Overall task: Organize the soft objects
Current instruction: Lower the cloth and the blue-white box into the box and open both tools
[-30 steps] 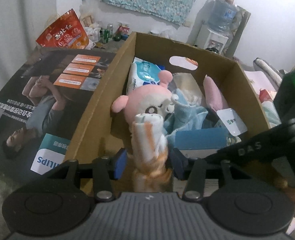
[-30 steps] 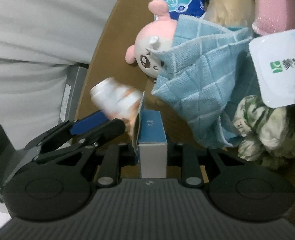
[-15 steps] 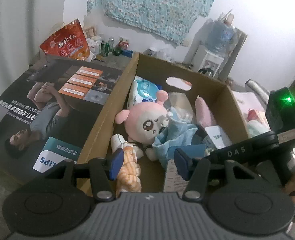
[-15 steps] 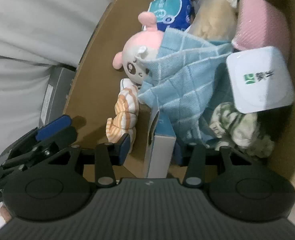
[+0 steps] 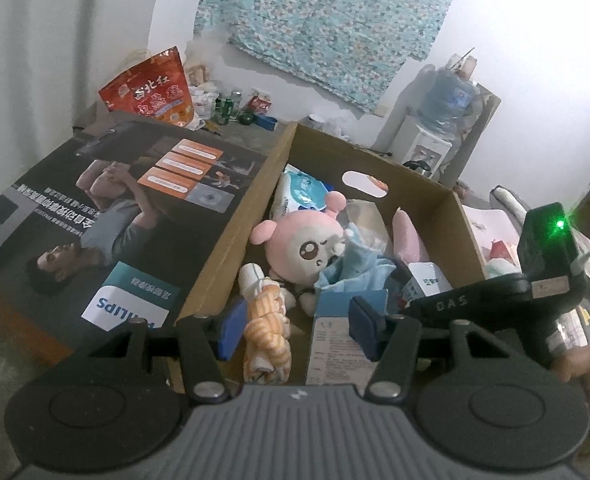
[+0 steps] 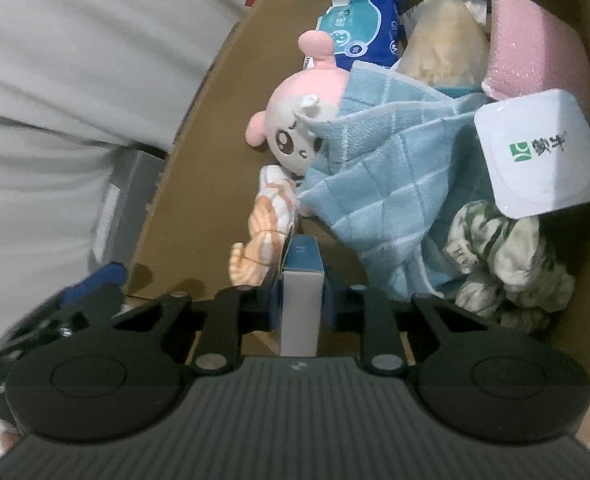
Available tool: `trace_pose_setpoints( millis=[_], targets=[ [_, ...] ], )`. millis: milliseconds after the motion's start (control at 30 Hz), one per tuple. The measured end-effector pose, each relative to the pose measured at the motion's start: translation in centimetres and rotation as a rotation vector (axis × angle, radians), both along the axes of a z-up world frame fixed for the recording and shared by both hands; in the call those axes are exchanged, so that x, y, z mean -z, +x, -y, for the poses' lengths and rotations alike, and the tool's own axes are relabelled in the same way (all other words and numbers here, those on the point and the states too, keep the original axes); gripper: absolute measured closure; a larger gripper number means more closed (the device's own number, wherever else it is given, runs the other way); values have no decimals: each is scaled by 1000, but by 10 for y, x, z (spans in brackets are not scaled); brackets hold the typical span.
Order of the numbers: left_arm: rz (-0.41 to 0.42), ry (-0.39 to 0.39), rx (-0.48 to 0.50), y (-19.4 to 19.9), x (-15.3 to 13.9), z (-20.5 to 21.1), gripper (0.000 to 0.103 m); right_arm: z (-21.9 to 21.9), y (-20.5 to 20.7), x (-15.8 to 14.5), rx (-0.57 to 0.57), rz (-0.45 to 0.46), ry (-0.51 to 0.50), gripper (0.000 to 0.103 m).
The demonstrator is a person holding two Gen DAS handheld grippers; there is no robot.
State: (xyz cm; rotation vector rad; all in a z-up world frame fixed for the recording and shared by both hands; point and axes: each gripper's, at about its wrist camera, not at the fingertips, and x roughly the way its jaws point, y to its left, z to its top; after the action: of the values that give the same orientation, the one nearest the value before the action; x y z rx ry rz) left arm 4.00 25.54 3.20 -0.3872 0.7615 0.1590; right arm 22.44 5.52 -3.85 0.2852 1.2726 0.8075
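Cardboard box (image 5: pixel 231 240) already holds plush toy (image 5: pixel 303 244), blue cloth (image 6: pixel 395 184) & striped towel (image 5: pixel 267 332) at its 7 o'clock. Left gripper (image 5: pixel 293 326) fingers apart, empty; right gripper (image 6: pixel 301 300), just re-closing, is clamped on small carton (image 6: pixel 299 304), not yet placed.

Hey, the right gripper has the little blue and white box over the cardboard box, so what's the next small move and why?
Probably lower the small box and let go. The right gripper has just closed on it, low inside the cardboard box, beside the striped cloth. The left gripper is open and holds nothing.
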Motion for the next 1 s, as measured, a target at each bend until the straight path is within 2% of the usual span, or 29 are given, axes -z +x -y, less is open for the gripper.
trace_pose_setpoints(
  millis=[67, 100, 133, 233, 367, 433, 500, 633, 733, 800, 900, 1000],
  targets=[
    [3, -4, -2, -2, 0, 0, 45, -3, 2, 4, -6, -22, -34, 76],
    [6, -6, -3, -3, -1, 0, 45, -3, 2, 5, -7, -37, -57, 68],
    [8, -6, -4, -4, -1, 0, 44, -3, 1, 4, -7, -35, -69, 54],
    [19, -4, -8, -8, -3, 0, 39, 5, -2, -9, 14, 25, -84, 38],
    [31, 6, -17, -11, -6, 2, 35, 22, -1, -29, 80, 90, -27, 38],
    [36, 15, -24, -13, -8, 3, 32, 25, 1, -31, 95, 90, -8, 42],
    [40, 20, -34, -15, -9, 3, 29, 21, 2, -25, 82, 51, 7, 47],
    [41, 21, -55, -20, -10, 3, 25, -1, 1, 2, 30, -37, -7, 47],
    [32, 19, -64, -25, -10, 4, 24, -4, -1, 7, 27, -53, -10, 47],
    [32, 19, -66, -28, -11, 5, 22, 2, -3, 2, 37, -58, 9, 46],
    [41, 27, -66, -32, -13, 9, 18, 17, -11, -17, 46, -3, 30, 46],
    [52, 28, -50, -34, -15, 17, 17, 44, -22, -35, 65, 36, 98, 41]
  ],
)
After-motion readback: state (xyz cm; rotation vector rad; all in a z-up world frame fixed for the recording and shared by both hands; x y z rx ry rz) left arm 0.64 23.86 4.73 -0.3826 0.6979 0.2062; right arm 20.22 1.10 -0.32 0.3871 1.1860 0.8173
